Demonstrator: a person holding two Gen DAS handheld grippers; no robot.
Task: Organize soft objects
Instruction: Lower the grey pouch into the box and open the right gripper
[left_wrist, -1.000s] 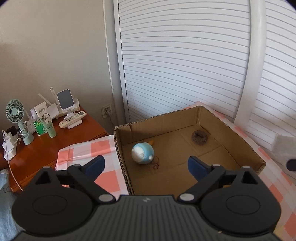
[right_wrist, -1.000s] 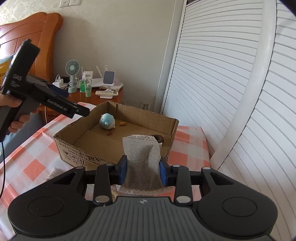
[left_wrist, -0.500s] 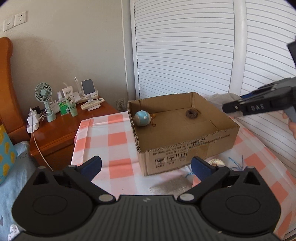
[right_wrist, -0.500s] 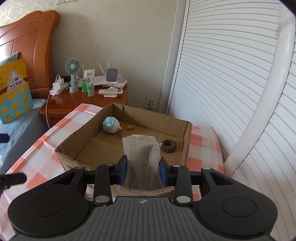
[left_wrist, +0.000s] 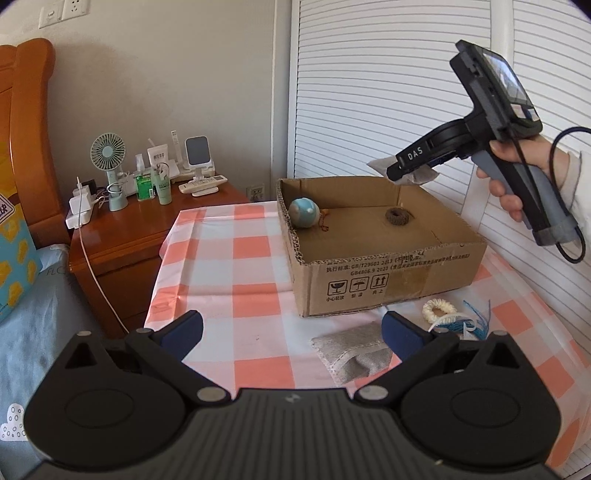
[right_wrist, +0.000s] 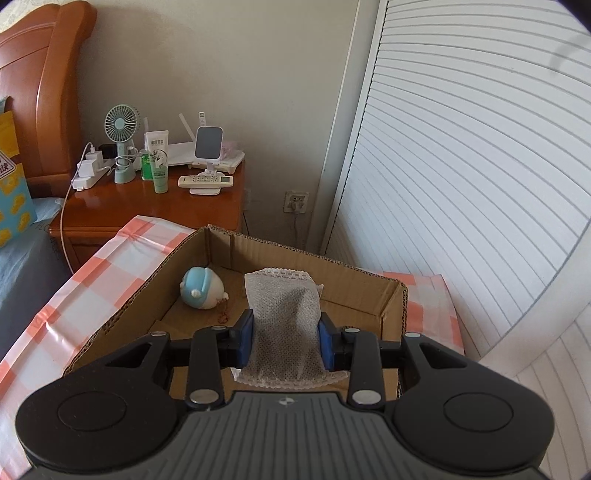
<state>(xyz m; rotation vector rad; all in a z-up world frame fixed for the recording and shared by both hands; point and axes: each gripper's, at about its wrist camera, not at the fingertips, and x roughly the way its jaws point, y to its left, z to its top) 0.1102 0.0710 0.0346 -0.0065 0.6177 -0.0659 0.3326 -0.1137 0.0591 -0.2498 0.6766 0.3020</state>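
An open cardboard box (left_wrist: 384, 273) stands on the checked cloth; it also shows in the right wrist view (right_wrist: 369, 284). Inside lie a blue and white round plush (left_wrist: 303, 212) (right_wrist: 202, 288) and a brown ring (left_wrist: 398, 216). My right gripper (right_wrist: 286, 336) is shut on a grey mesh cloth (right_wrist: 286, 325) and holds it above the box's far right side; it also shows in the left wrist view (left_wrist: 410, 166). My left gripper (left_wrist: 291, 332) is open and empty above the table in front of the box. A second grey cloth (left_wrist: 351, 356), a white ring (left_wrist: 439, 310) and blue threads (left_wrist: 467, 323) lie by the box's front.
A wooden nightstand (left_wrist: 147, 221) at the left carries a small fan (left_wrist: 109, 155), tubes, a remote and chargers. A white louvred door (left_wrist: 388, 92) stands behind the box. A bed with blue sheets (left_wrist: 33, 306) lies at the left.
My left gripper has pulled back and away from the box toward the table's front. My right gripper has carried the grey cloth forward, over the box.
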